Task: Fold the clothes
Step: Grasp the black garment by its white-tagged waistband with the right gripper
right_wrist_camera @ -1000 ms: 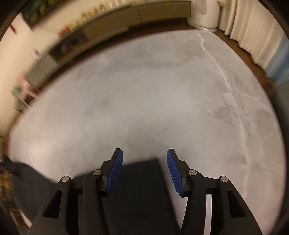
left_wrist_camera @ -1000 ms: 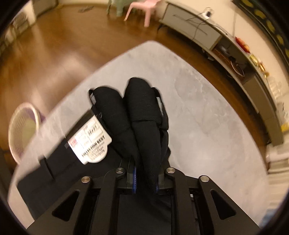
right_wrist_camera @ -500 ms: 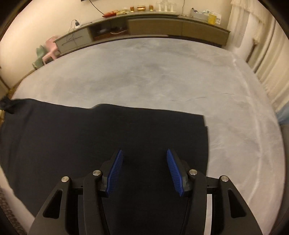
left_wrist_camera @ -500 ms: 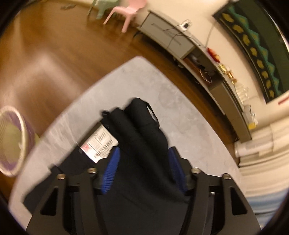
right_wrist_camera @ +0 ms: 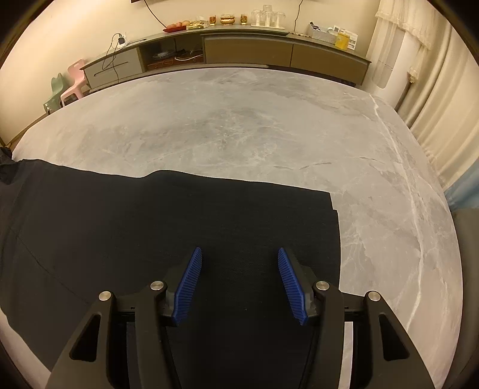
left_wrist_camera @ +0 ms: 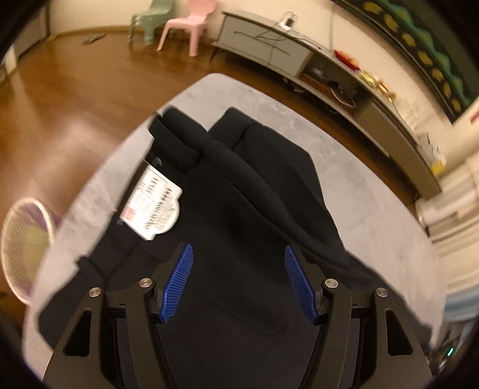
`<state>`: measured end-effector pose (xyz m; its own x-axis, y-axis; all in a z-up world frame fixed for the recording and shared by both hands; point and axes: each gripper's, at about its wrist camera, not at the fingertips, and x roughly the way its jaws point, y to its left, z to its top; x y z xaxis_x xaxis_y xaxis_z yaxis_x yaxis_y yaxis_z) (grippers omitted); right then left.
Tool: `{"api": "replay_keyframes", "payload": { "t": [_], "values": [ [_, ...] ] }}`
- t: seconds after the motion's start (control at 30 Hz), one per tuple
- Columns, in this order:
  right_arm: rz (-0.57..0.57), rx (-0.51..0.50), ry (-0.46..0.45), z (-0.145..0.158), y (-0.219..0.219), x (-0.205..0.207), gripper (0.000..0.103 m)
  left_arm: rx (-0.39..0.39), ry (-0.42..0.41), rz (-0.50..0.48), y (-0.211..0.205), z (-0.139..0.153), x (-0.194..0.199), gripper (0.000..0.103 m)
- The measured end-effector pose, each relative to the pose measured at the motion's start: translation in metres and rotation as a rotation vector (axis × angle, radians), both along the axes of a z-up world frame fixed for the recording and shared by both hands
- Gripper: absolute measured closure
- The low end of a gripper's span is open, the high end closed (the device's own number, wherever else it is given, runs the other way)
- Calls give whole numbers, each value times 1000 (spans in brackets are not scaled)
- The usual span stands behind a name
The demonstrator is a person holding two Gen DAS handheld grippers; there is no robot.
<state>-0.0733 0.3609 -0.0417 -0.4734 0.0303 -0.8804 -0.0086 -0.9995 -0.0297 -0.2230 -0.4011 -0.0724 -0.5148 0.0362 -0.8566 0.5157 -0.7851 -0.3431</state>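
Hovering over black garment (left_wrist_camera: pixel 263 191) on table (right_wrist_camera: pixel 239 125): left claw (left_wrist_camera: pixel 239 282), just opened, grips nothing; tag (left_wrist_camera: pixel 151 206) ahead-left. Right claw (right_wrist_camera: pixel 239 284) half open, empty, garment flat beneath.

- Warm indoor light on cream walls (right_wrist_camera: pixel 60 36) and glossy wood floor (left_wrist_camera: pixel 74 89)
- Long low grey cabinet (right_wrist_camera: pixel 248 51) along the wall
- Pink chair (left_wrist_camera: pixel 191 27) beside a green chair (left_wrist_camera: pixel 149 18)
- Pale curtains (right_wrist_camera: pixel 443 98) at right — grey marbled rug (right_wrist_camera: pixel 239 125)
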Motion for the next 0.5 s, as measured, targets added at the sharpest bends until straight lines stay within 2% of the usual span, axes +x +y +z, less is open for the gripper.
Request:
{"api": "replay_keyframes", "payload": {
  "t": [0.13,0.23,0.3,0.37,0.43,0.47,0.5],
  "values": [
    [9,3,-12,4,3,1,48,71,102,13,-1,2,-21,37],
    [4,12,-30,7,11,-3,47,81,85,-47,8,-4,-47,37],
    [-11,13,-39,9,17,-5,47,120,95,-31,8,-6,-52,38],
    [-16,14,-50,10,20,-6,47,199,189,21,3,3,-35,38],
    [-18,57,-73,15,18,-8,47,302,305,47,2,16,2,38],
    [-27,125,-55,28,11,-7,47,325,345,57,2,22,21,38],
    [-5,140,-1,47,-4,-6,47,339,380,75,1,29,42,38]
  ]
}}
